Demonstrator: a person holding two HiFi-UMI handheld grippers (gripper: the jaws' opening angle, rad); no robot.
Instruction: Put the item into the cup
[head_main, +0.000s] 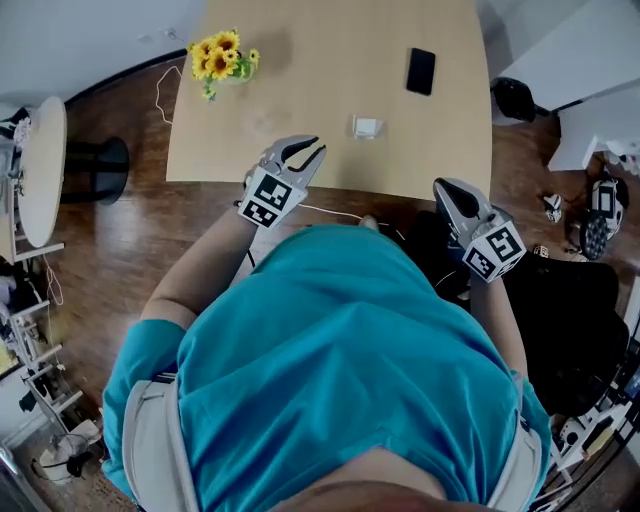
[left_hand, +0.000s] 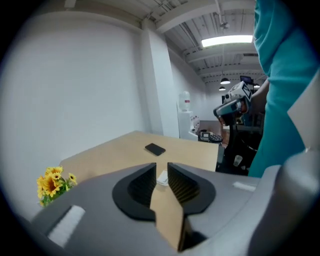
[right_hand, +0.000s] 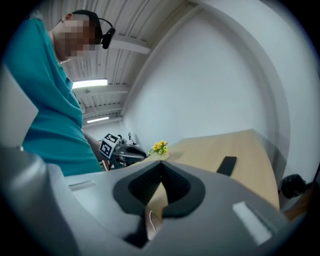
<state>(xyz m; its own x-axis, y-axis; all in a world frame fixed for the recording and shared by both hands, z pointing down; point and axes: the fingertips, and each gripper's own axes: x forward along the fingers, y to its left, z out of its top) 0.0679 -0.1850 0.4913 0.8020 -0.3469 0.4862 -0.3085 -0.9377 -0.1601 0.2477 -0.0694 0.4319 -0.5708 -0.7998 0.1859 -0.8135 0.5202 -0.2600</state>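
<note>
A small white item lies on the wooden table, a little in from its near edge; the left gripper view shows this item through the gap between the jaws. A faint round clear shape, perhaps the cup, stands left of it. My left gripper hovers over the near edge with its jaws slightly parted and nothing between them. My right gripper hangs off the table's near right corner, jaws together and empty.
A black phone lies at the table's far right. Yellow flowers stand at its far left corner. A white cable hangs off the left edge. A round side table stands left, and bags and shoes lie on the floor at right.
</note>
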